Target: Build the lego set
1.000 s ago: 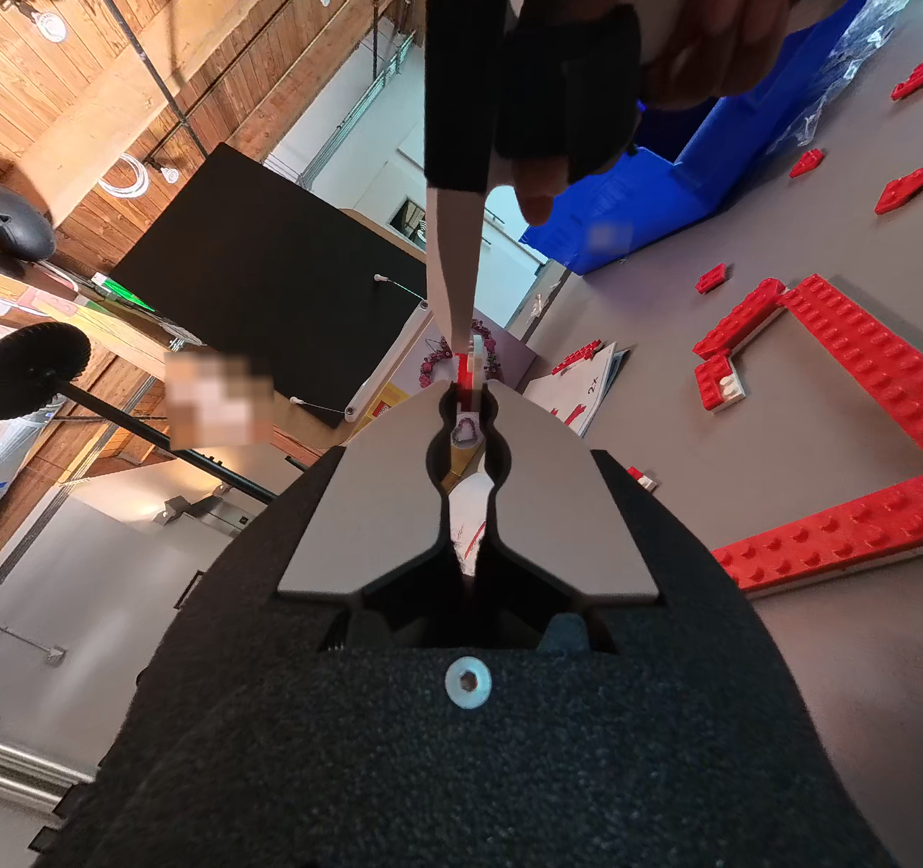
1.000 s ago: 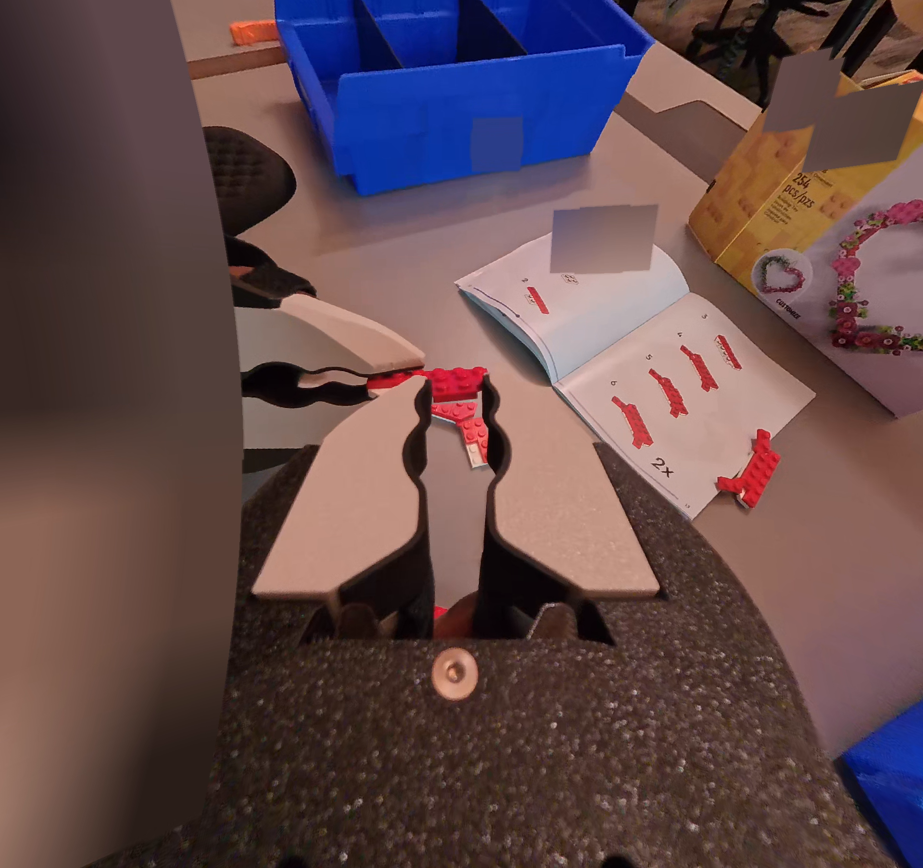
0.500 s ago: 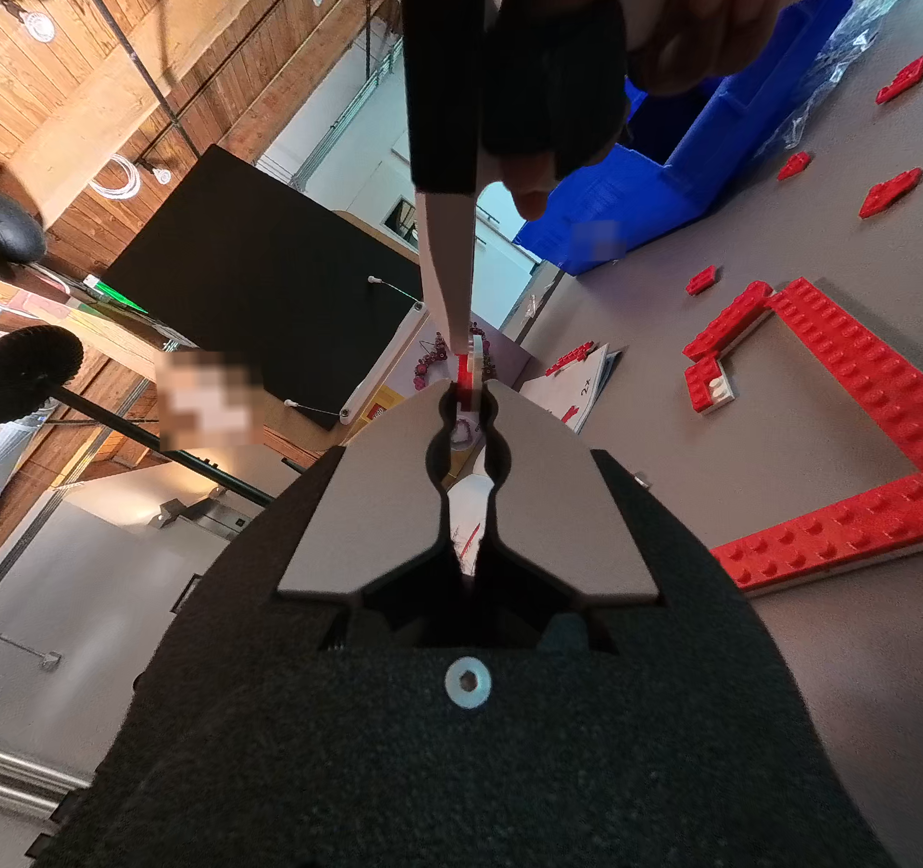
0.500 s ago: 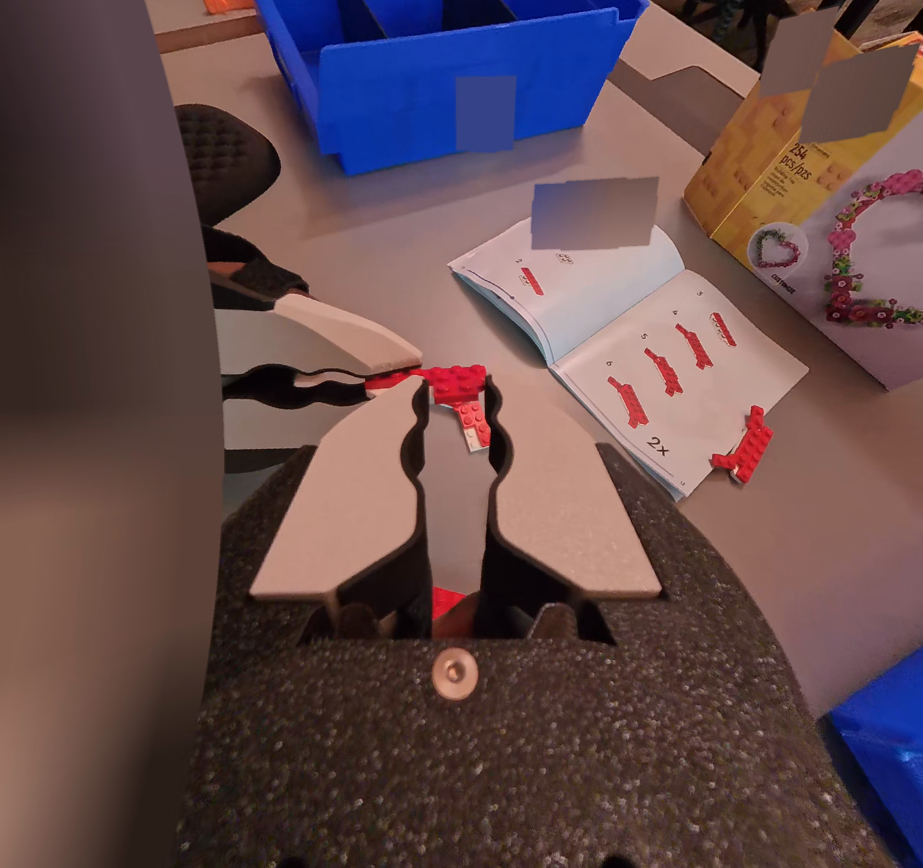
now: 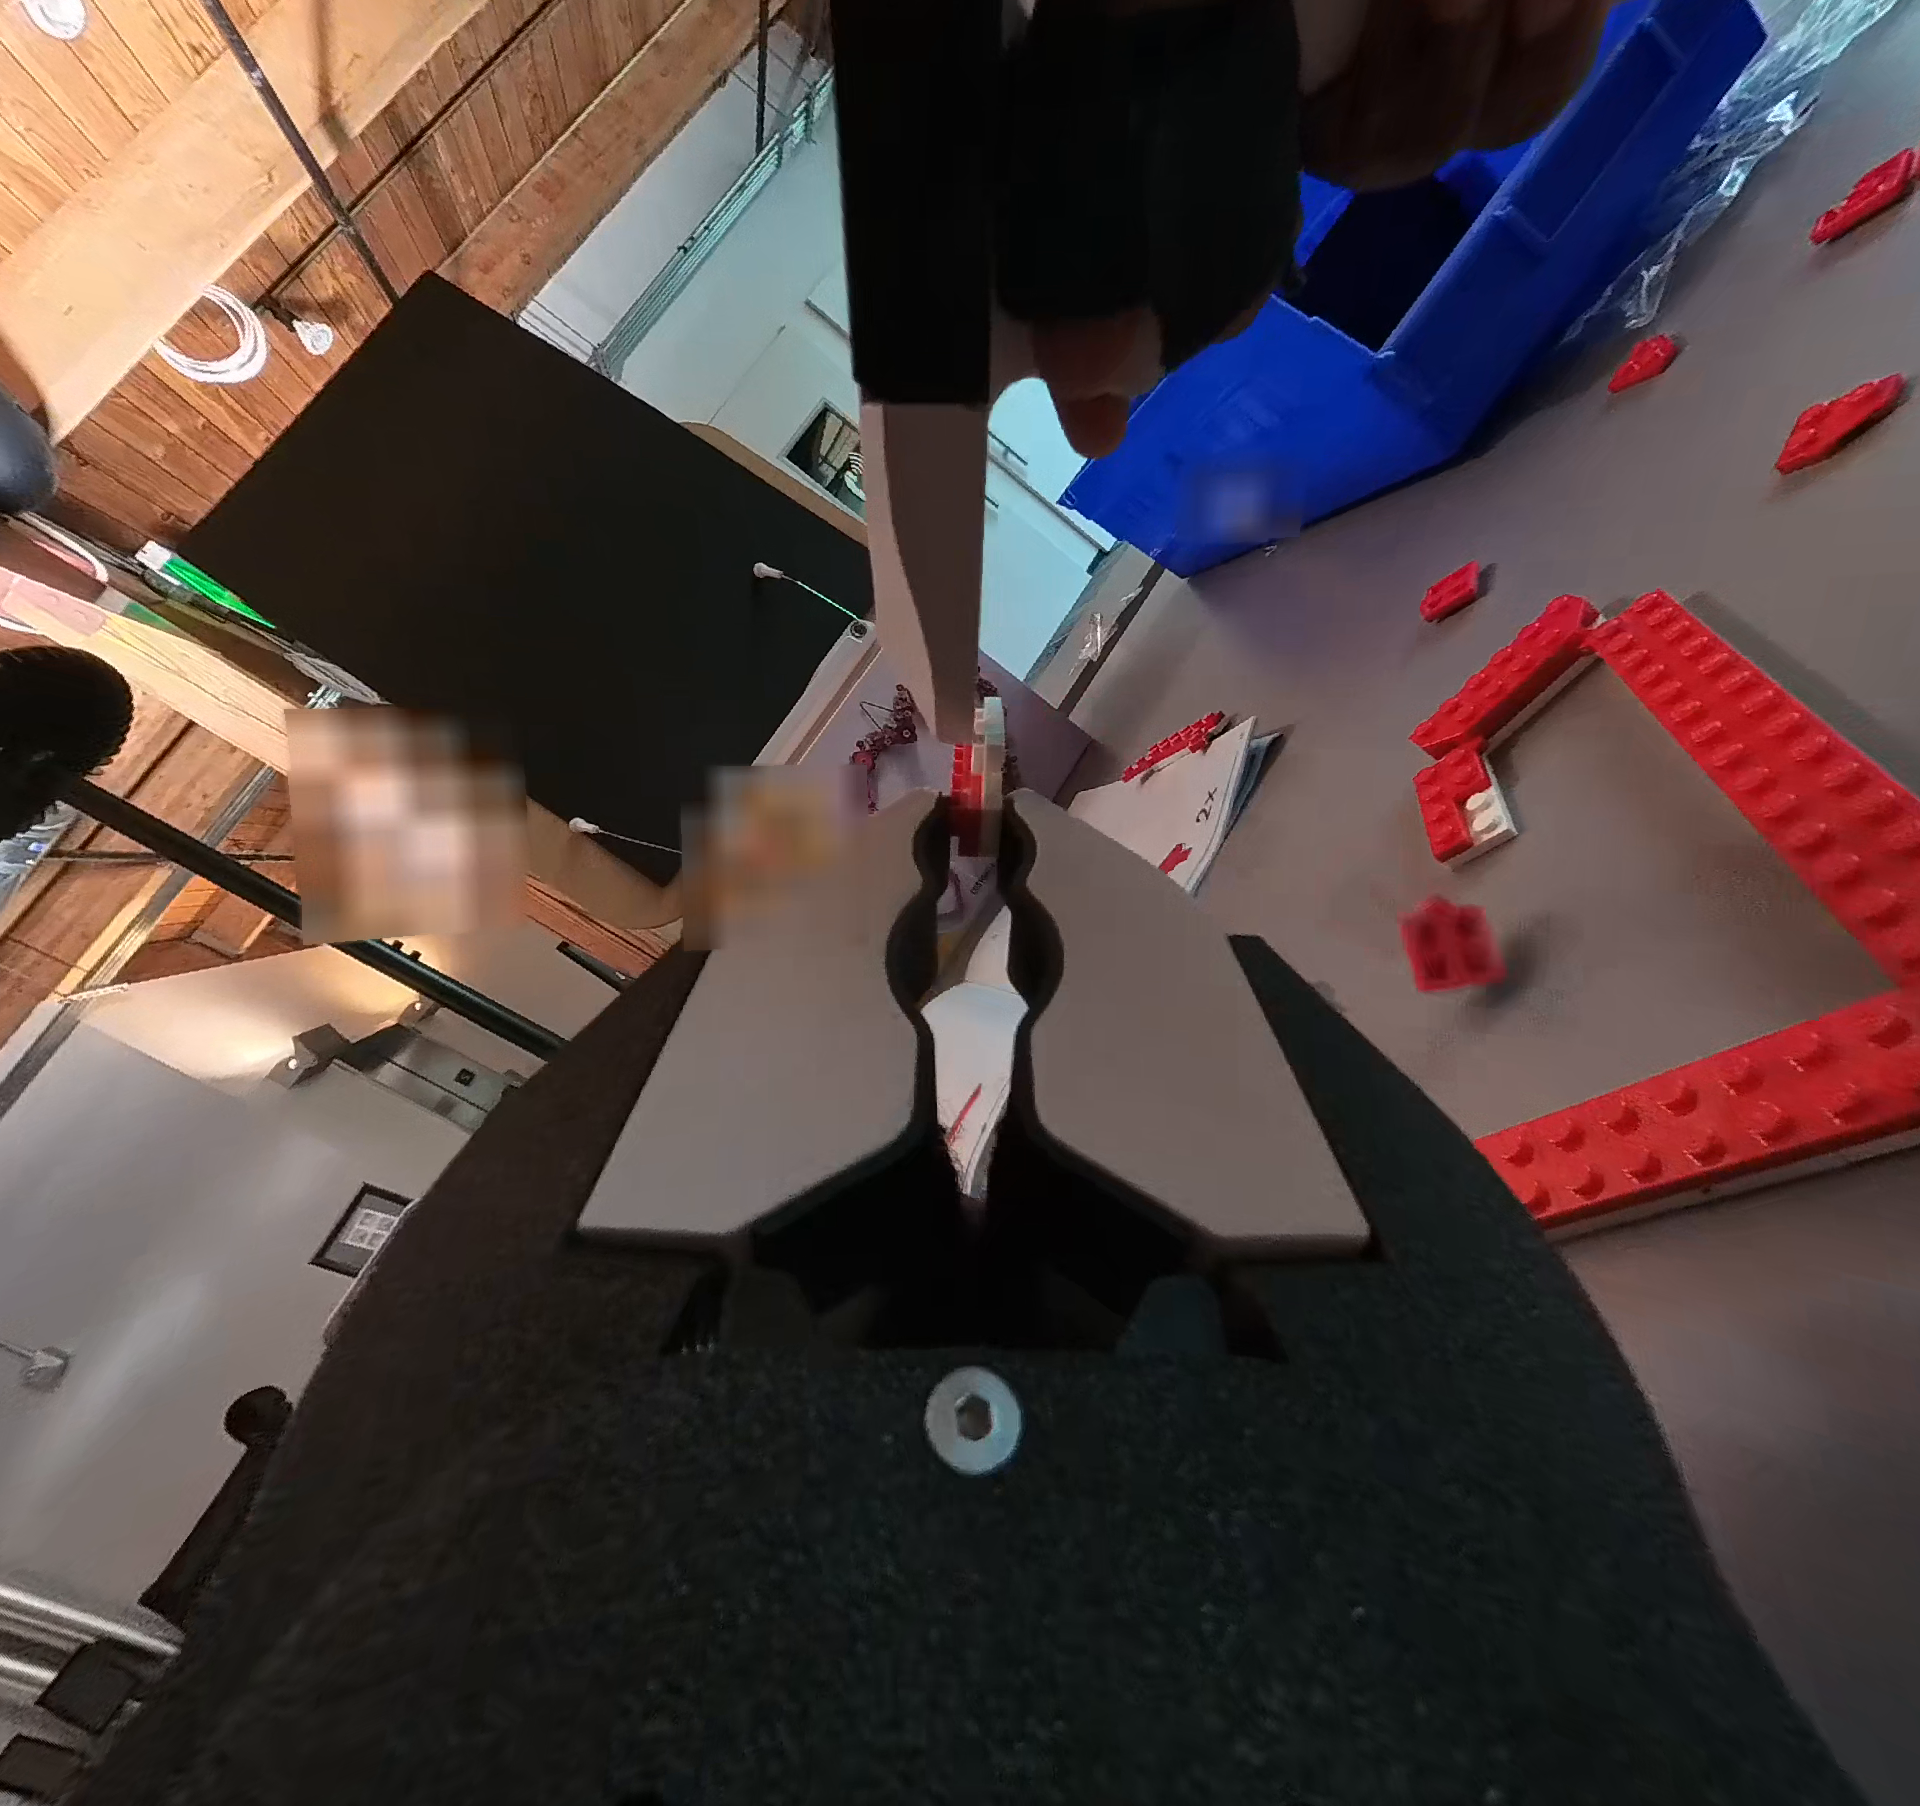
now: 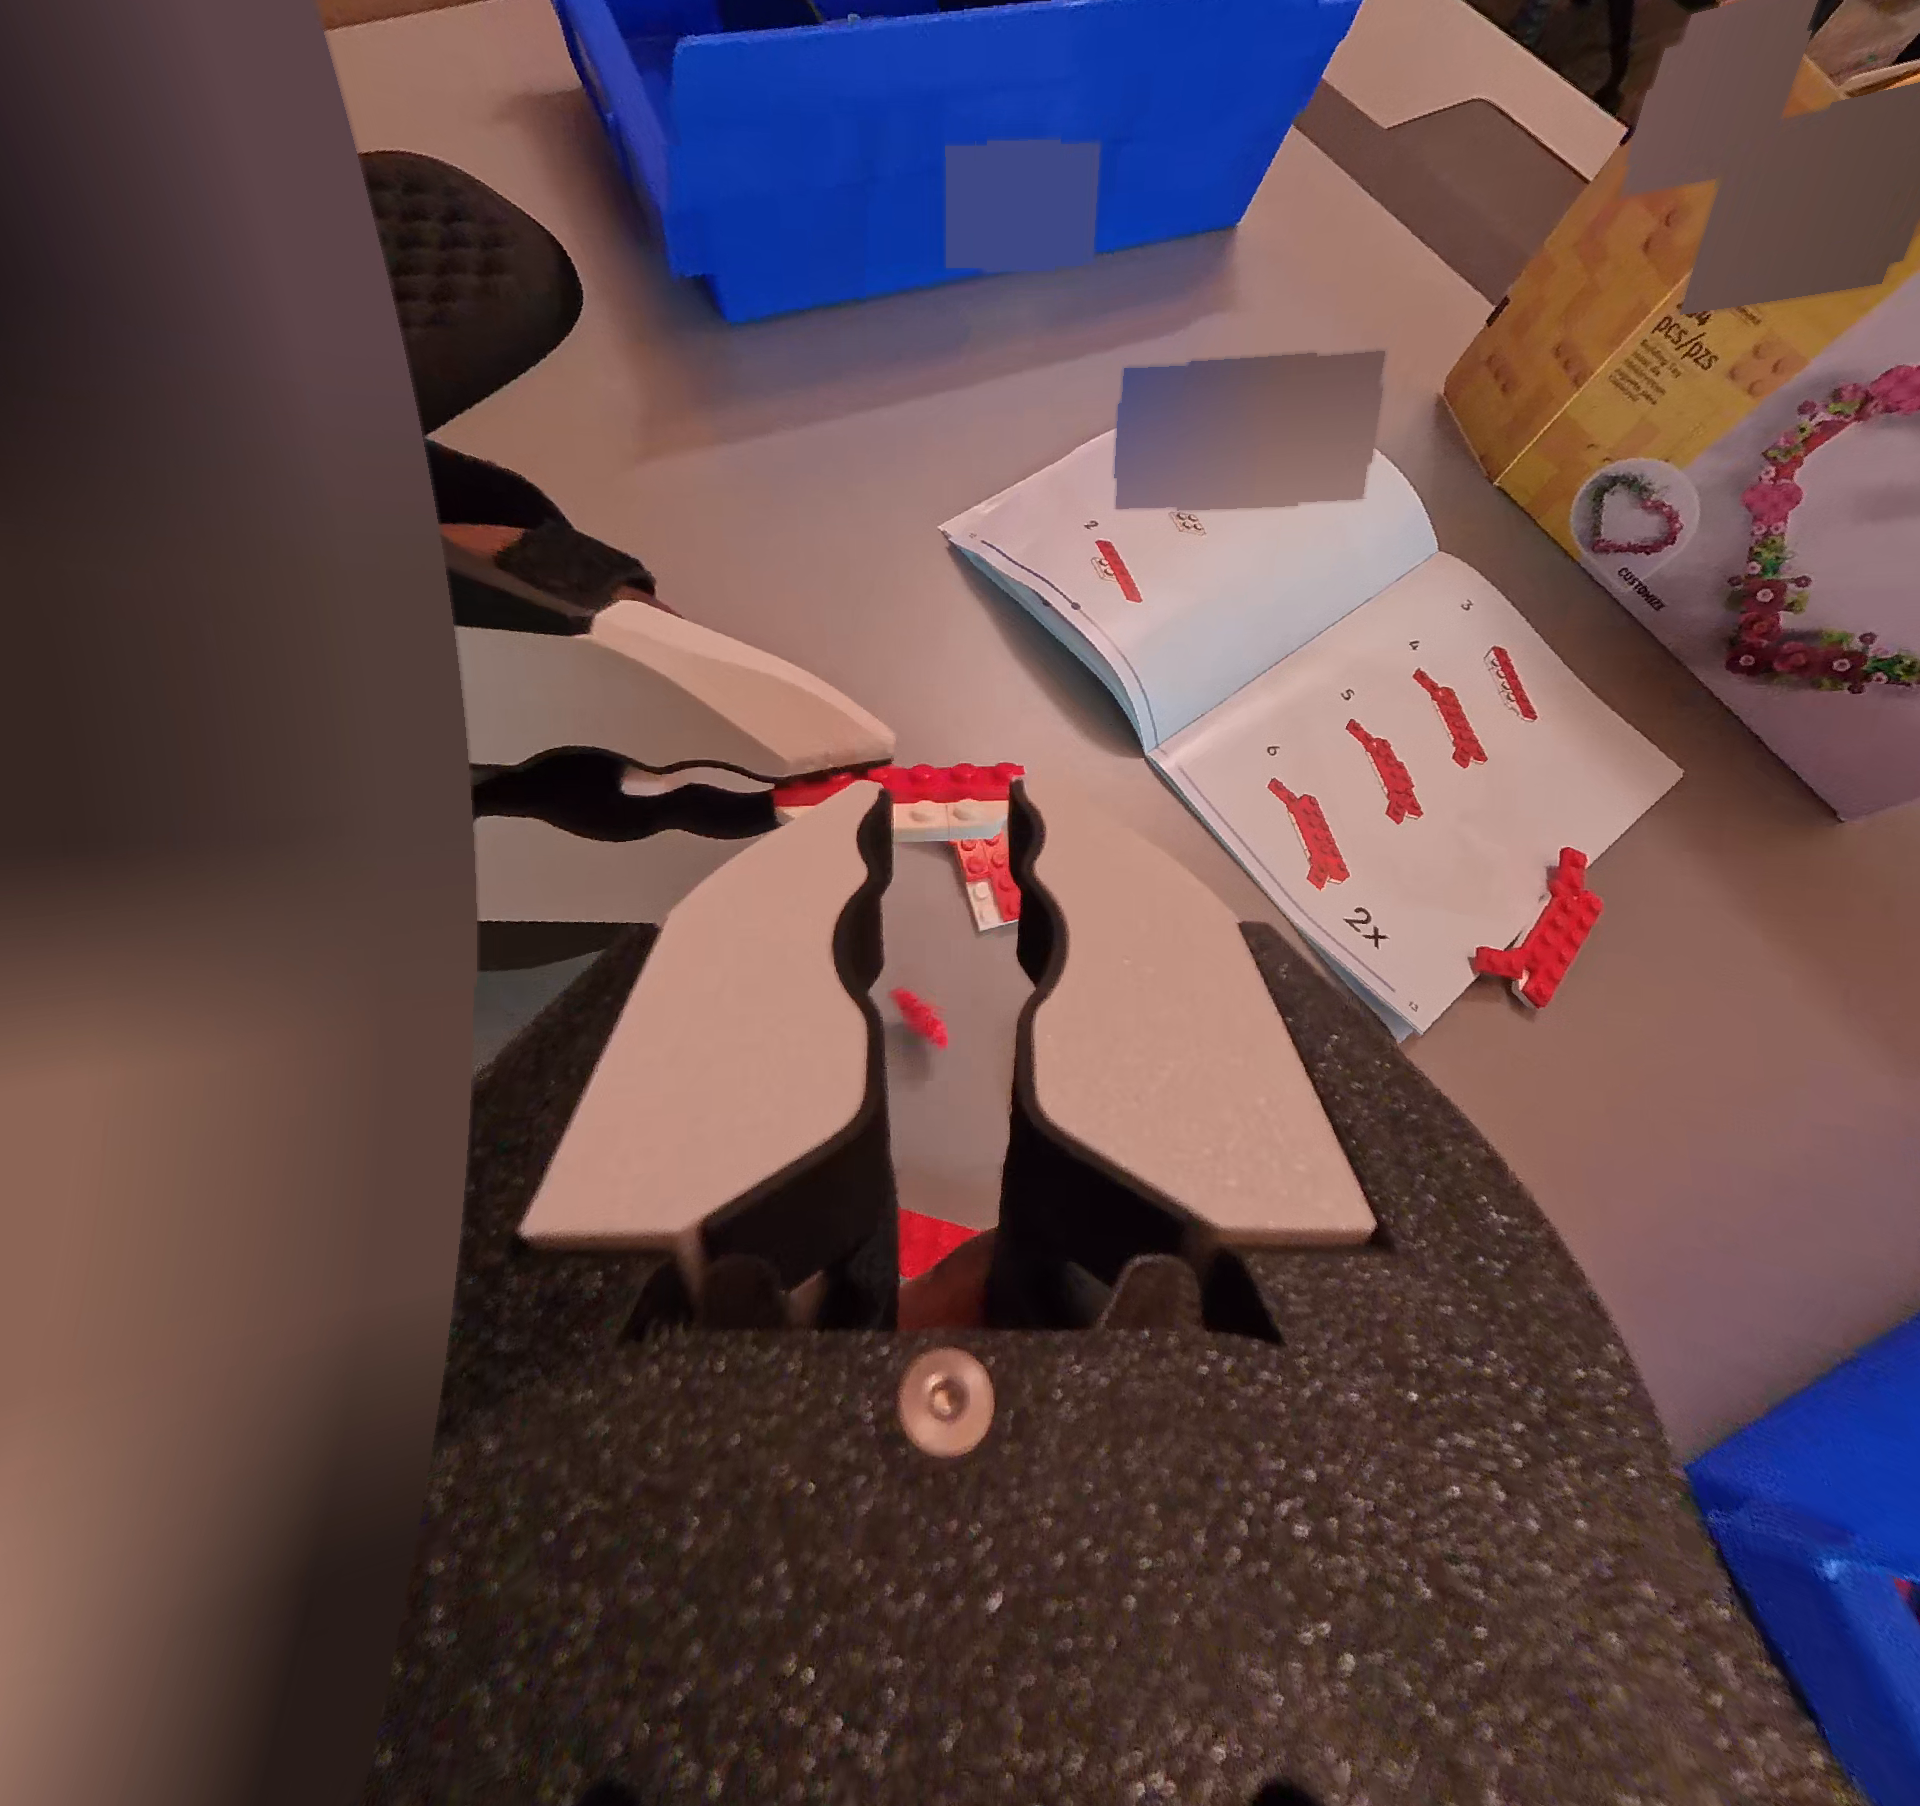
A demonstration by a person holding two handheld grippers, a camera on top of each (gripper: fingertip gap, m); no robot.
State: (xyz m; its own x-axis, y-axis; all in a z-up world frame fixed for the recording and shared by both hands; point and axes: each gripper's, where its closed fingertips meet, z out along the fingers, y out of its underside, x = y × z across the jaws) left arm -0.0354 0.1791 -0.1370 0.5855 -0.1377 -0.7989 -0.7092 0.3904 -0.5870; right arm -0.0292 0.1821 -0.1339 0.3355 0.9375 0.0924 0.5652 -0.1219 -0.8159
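My left gripper is shut on a small red and white plate assembly, held in the air. In the right wrist view it comes in from the left and pinches the assembly's left end. My right gripper has its two tips closed on the same assembly's other end. In the left wrist view one finger of it comes down from above. A small red piece shows blurred below the assembly and also shows blurred in the left wrist view.
A large red plate frame lies on the grey table, with a red and white corner piece beside it. An open instruction booklet bears a red assembly. A blue bin stands behind, a set box to the right. Loose red pieces lie near the bin. The tips of both grippers are at nearly the same place.
Both grippers stay on the assembly. A small red piece, not seen before, now shows blurred below the assembly. White plates now show under the red ones between my right tips.
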